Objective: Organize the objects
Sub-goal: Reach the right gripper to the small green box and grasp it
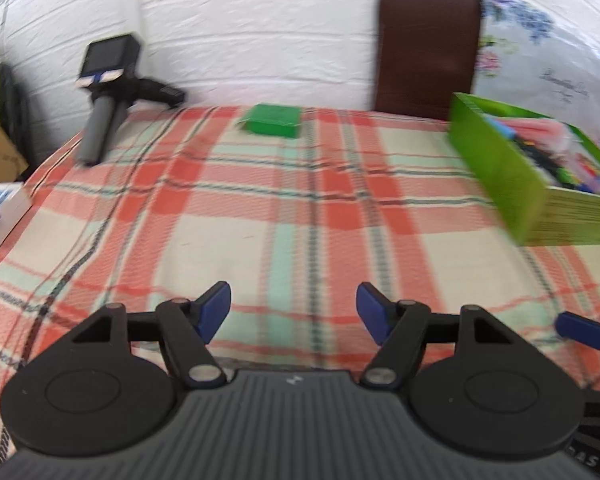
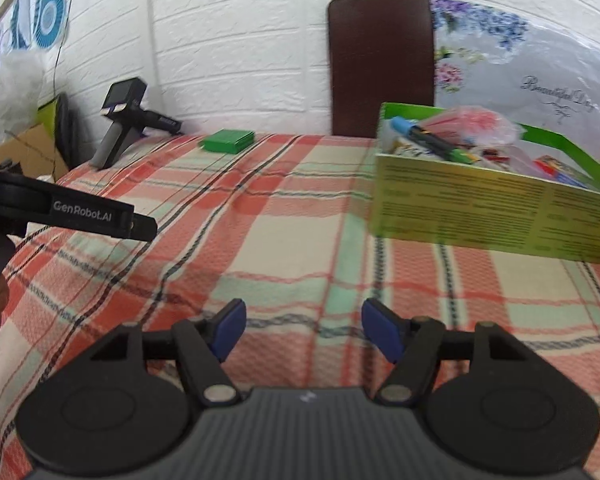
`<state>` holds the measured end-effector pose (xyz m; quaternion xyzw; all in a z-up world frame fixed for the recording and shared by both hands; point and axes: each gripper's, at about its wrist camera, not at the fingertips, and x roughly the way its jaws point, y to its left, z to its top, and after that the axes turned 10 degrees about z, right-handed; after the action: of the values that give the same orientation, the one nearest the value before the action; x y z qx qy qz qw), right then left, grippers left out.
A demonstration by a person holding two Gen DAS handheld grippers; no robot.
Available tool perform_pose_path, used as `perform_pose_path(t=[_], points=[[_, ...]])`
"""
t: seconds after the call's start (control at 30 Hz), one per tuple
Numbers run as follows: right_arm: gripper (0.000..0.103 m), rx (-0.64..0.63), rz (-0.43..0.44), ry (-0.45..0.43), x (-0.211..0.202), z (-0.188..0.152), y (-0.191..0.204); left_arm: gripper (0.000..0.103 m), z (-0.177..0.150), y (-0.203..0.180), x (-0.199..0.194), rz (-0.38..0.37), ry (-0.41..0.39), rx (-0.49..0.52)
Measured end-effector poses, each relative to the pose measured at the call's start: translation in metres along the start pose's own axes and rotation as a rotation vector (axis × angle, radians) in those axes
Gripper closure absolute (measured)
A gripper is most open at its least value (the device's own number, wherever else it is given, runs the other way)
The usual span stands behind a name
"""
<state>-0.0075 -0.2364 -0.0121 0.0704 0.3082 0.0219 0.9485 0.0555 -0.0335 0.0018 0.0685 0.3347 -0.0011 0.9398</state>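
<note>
A green cardboard box (image 1: 512, 176) (image 2: 496, 216) holding markers, a pink bag and other small items stands on the right of the plaid tablecloth (image 1: 260, 208) (image 2: 260, 240). A small flat green box (image 1: 274, 120) (image 2: 228, 141) lies near the table's far edge. My left gripper (image 1: 294, 314) hovers open over the near cloth with nothing between its blue pads. My right gripper (image 2: 303, 330) is open too and holds nothing, low over the cloth in front of the green cardboard box. One of its blue pads (image 1: 584, 330) shows at the right edge of the left wrist view.
A spare black gripper tool with a grey handle (image 1: 108, 92) (image 2: 122, 120) rests at the table's far left corner. A brown chair back (image 1: 426, 40) (image 2: 380, 64) stands behind the table against the white brick wall. Cardboard and clutter sit off the left edge.
</note>
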Motion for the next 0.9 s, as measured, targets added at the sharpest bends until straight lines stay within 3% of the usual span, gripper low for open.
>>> perform_pose_path(t=[0.17,0.23,0.3,0.43,0.53,0.67,0.73,0.9], points=[[0.030,-0.075,0.003,0.029,0.022,0.008,0.019,0.032,-0.001,0.027,0.029,0.078,-0.003,-0.017],[0.028,-0.097,0.002,0.032,0.033,0.013,0.025,0.017,-0.002,0.038,0.040,0.112,-0.052,-0.017],[0.026,-0.111,0.008,0.033,0.047,0.022,0.029,0.013,-0.003,0.050,0.050,0.147,-0.103,-0.015],[0.026,-0.082,0.038,0.033,0.085,0.049,0.028,0.013,0.005,0.082,0.065,0.138,-0.088,-0.155],[0.026,-0.027,0.056,0.005,0.119,0.079,0.021,0.013,0.002,0.100,0.071,0.085,-0.065,-0.280],[0.021,-0.003,0.065,-0.084,0.167,0.132,0.020,0.013,-0.001,0.095,0.063,0.067,-0.117,-0.272],[0.011,-0.003,0.064,-0.114,0.195,0.156,0.024,0.013,-0.003,0.092,0.060,0.051,-0.153,-0.253],[0.007,0.042,0.024,-0.085,0.267,0.196,0.040,0.013,-0.003,0.093,0.059,0.017,-0.186,-0.260]])
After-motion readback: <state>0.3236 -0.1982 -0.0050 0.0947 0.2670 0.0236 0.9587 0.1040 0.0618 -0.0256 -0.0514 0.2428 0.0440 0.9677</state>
